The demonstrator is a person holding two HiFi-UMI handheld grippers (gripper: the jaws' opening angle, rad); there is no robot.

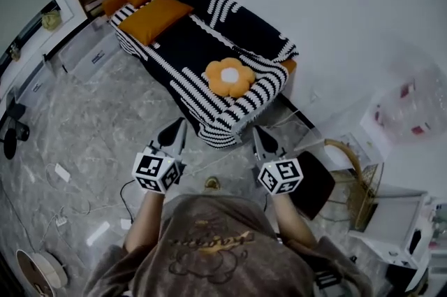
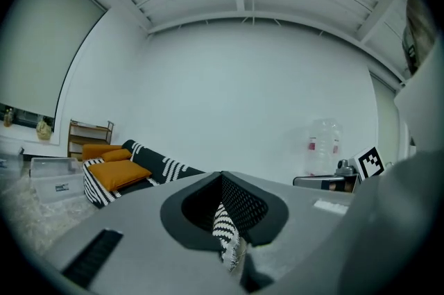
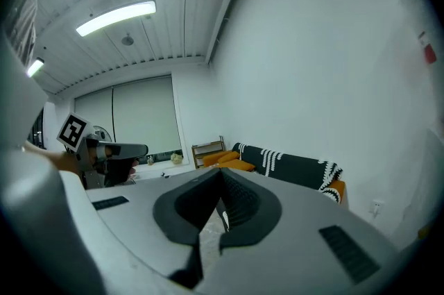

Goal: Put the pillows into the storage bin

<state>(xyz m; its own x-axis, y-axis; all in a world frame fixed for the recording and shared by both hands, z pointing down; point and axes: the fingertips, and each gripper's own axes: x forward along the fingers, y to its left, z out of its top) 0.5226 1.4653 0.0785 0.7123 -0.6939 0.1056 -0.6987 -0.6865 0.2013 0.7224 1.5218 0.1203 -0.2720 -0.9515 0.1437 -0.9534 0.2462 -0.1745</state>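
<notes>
Orange pillows (image 1: 152, 17) lie stacked at the far end of the striped sofa (image 1: 183, 51), at 11 o'clock in the head view. A flower-shaped cushion (image 1: 229, 77) rests on the seat at 12 o'clock, close to the sofa's near end. No pillow is in a bin, so the task is judged not yet begun and every pillow remains to be moved.

The left gripper (image 1: 179, 126) and the right gripper (image 1: 258, 131) sit just short of the sofa's near edge, at 7 and 5 o'clock of the cushion. Both pairs of jaws are pressed together and hold nothing.

Only the head view shows the flower-shaped cushion. The left gripper view shows a clear bin (image 2: 54, 177) on the floor beside the sofa's far end, at 9 o'clock; this is probably the storage bin. The right gripper view adds the window (image 3: 142, 121) and shows the wooden shelf (image 3: 208, 148) behind the pillows.
</notes>
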